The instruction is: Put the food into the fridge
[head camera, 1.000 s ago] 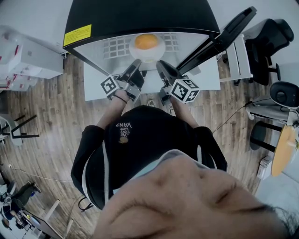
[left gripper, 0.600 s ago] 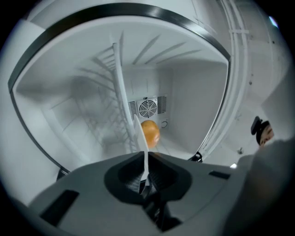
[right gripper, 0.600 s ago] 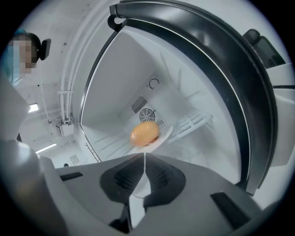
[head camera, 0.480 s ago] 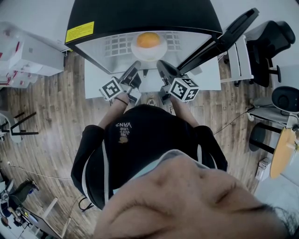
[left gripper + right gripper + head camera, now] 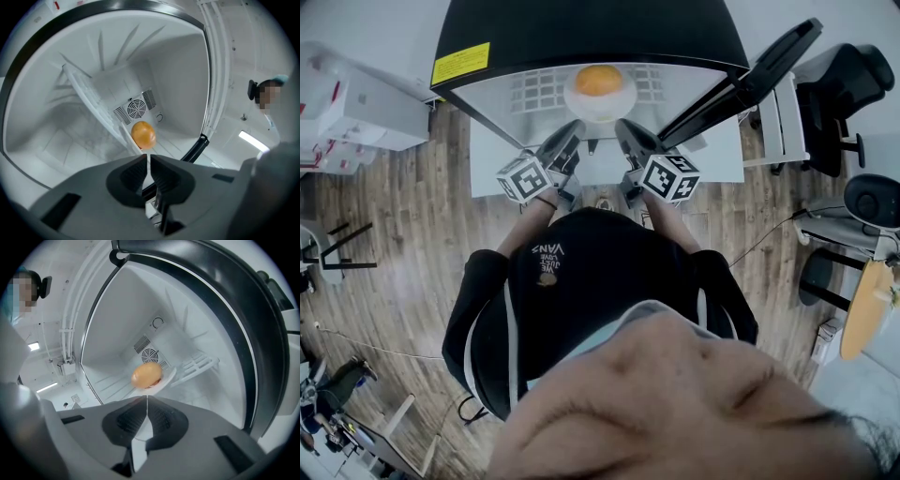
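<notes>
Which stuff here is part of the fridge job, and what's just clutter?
Job:
- fridge, open door
- bun on the white plate inside
- left gripper and right gripper, both shut, empty

Clutter:
- office chair
- round table
- white boxes

**Both grippers held forward side by side, jaws closed and empty**

In the head view the left gripper [image 5: 574,129] and right gripper [image 5: 624,129] sit just above the centre of the frame. They are near each other, with their tips pointing toward the top edge. The left forearm [image 5: 518,232] and right forearm [image 5: 667,221] reach up to them from the dark-sleeved shoulders at mid-frame. In each gripper view the jaws meet at the tips, bottom centre, with nothing between them.
</notes>
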Tool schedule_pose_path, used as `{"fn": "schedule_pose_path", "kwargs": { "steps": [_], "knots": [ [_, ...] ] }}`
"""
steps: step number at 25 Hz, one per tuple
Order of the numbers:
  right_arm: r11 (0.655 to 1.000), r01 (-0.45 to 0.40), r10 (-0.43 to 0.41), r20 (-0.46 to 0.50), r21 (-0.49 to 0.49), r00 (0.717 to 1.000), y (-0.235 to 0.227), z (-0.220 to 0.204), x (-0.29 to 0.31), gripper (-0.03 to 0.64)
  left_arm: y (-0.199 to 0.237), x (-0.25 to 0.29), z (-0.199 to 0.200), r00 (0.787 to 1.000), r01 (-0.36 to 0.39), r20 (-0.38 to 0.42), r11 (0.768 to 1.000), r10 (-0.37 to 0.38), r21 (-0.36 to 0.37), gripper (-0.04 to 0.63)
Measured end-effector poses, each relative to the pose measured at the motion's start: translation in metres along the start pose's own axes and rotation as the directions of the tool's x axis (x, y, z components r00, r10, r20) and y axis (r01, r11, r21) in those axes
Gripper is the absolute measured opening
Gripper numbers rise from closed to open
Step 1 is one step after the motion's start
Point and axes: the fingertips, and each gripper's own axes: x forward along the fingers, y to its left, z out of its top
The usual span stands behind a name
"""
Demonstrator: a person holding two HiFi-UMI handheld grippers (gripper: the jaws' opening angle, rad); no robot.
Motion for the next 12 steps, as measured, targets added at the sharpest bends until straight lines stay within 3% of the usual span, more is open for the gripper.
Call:
{"fn": "schedule_pose_path", "kwargs": {
  "steps": [12],
  "knots": [
    [1.000,-0.004,0.004,0.000,0.003,1.000,-0.0025,0.0040,0.0062,0.017,0.0086,0.0054,0.0028,0.999,-0.027,-0.032,0.994,0.030,0.102,0.029]
  ]
}}
